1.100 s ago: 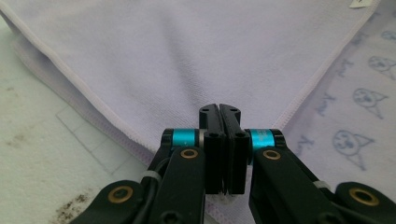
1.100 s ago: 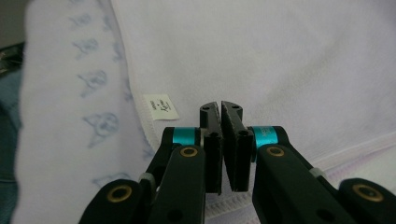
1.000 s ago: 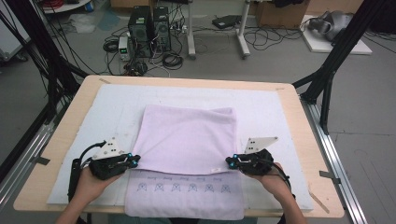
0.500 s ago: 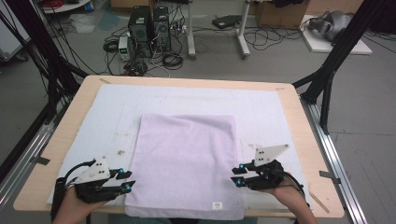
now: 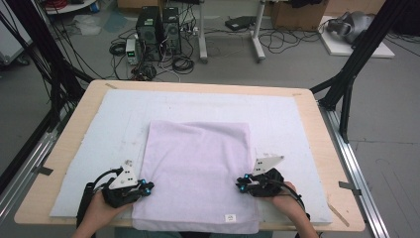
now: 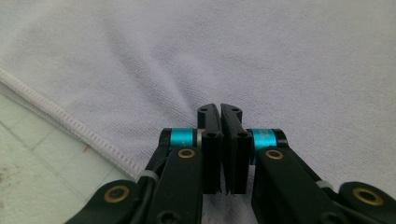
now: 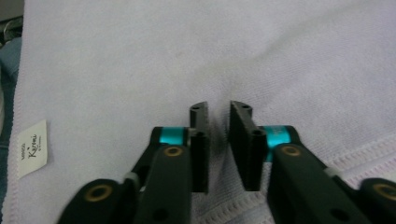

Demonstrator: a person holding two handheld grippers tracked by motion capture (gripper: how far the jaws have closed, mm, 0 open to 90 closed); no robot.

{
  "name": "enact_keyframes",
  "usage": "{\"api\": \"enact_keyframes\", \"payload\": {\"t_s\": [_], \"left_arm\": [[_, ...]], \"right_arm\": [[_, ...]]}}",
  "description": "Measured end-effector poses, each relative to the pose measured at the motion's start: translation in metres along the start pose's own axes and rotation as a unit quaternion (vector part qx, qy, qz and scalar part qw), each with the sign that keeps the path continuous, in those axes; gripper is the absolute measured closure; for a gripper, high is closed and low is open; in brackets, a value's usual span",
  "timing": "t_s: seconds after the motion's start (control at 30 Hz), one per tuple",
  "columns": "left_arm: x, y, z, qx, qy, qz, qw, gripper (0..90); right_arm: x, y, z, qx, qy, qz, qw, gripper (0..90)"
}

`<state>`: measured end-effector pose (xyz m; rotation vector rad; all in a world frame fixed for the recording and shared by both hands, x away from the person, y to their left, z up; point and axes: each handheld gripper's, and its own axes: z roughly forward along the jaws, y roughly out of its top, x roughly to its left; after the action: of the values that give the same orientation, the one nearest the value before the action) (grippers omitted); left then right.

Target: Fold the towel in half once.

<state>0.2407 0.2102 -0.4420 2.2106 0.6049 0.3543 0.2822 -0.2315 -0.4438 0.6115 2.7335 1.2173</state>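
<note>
A lilac towel [image 5: 198, 168] lies folded flat on the white mat [image 5: 297, 114], its near edge hanging over the table front. My left gripper [image 5: 146, 187] rests at the towel's left edge. In the left gripper view this gripper [image 6: 219, 109] is shut, and creases in the towel [image 6: 257, 56] run into its tips. My right gripper [image 5: 240, 184] sits at the towel's right edge. In the right gripper view the gripper [image 7: 219, 109] has just been closing; a narrow gap remains, with a low ridge of towel [image 7: 140, 56] between the jaws.
A small white label [image 5: 230, 217] is sewn near the towel's front edge, also seen as the label [image 7: 32, 147] left of the right jaws. The wooden table [image 5: 74, 129] frames the mat. Computers and cables [image 5: 158, 34] lie on the floor beyond.
The towel, held lifted mid-fold a second ago, now lies flat. Both grippers let go, drew back towards the person, then sank onto the towel's side edges and closed in.
</note>
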Motion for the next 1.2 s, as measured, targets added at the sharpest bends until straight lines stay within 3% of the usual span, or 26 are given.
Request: {"api": "enact_keyframes", "payload": {"t_s": [0.17,0.3,0.37,0.47,0.6,0.7,0.8,0.83,0.87,0.9,0.93,1.0,1.03,1.1,1.13,1.2], "left_arm": [[-0.007,0.001,-0.021,-0.029,0.002,-0.009,0.9995,88.0],[-0.016,-0.001,-0.034,-0.028,-0.016,-0.003,0.9995,87.2],[-0.015,-0.001,-0.035,-0.024,-0.028,-0.008,0.9993,80.5],[-0.006,0.001,-0.032,-0.024,-0.017,-0.025,0.9993,65.1],[0.018,0.012,-0.025,-0.031,0.013,-0.046,0.9984,59.6],[0.044,0.024,-0.014,-0.041,0.042,-0.069,0.9959,58.5],[0.076,0.036,0.000,-0.038,0.078,-0.090,0.9921,57.6],[0.086,0.039,0.005,-0.040,0.100,-0.098,0.9894,57.3],[0.097,0.042,0.010,-0.046,0.099,-0.119,0.9869,57.0],[0.107,0.044,0.016,-0.046,0.108,-0.129,0.9848,55.7],[0.115,0.046,0.022,-0.040,0.129,-0.133,0.9819,55.5],[0.132,0.048,0.034,-0.030,0.134,-0.156,0.9782,52.2],[0.138,0.049,0.040,-0.029,0.142,-0.169,0.9748,50.5],[0.146,0.053,0.051,-0.025,0.148,-0.182,0.9718,47.7],[0.148,0.056,0.057,-0.024,0.157,-0.190,0.9690,44.0],[0.152,0.058,0.065,-0.027,0.160,-0.198,0.9667,42.0]], "right_arm": [[0.002,0.000,-0.002,-0.002,-0.002,-0.003,1.0000,84.0],[0.003,-0.001,-0.005,0.000,0.002,-0.005,1.0000,82.1],[0.002,-0.001,-0.006,-0.006,0.009,-0.003,0.9999,78.4],[0.000,0.003,-0.011,-0.012,0.003,0.000,0.9999,72.7],[-0.014,0.014,-0.019,-0.025,-0.025,0.007,0.9994,67.9],[-0.036,0.027,-0.023,-0.035,-0.055,0.020,0.9977,62.2],[-0.062,0.037,-0.024,-0.041,-0.074,0.039,0.9957,57.7],[-0.073,0.041,-0.023,-0.041,-0.076,0.048,0.9952,55.6],[-0.084,0.044,-0.021,-0.037,-0.081,0.057,0.9944,54.7],[-0.095,0.047,-0.019,-0.029,-0.090,0.060,0.9937,53.9],[-0.105,0.050,-0.016,-0.022,-0.102,0.062,0.9926,52.2],[-0.124,0.054,-0.010,-0.014,-0.121,0.076,0.9896,46.7],[-0.132,0.055,-0.007,-0.009,-0.128,0.085,0.9881,44.3],[-0.143,0.055,0.002,0.001,-0.146,0.096,0.9847,41.0],[-0.146,0.054,0.006,0.004,-0.152,0.095,0.9838,40.6],[-0.151,0.051,0.015,0.006,-0.158,0.101,0.9823,38.9]]}}
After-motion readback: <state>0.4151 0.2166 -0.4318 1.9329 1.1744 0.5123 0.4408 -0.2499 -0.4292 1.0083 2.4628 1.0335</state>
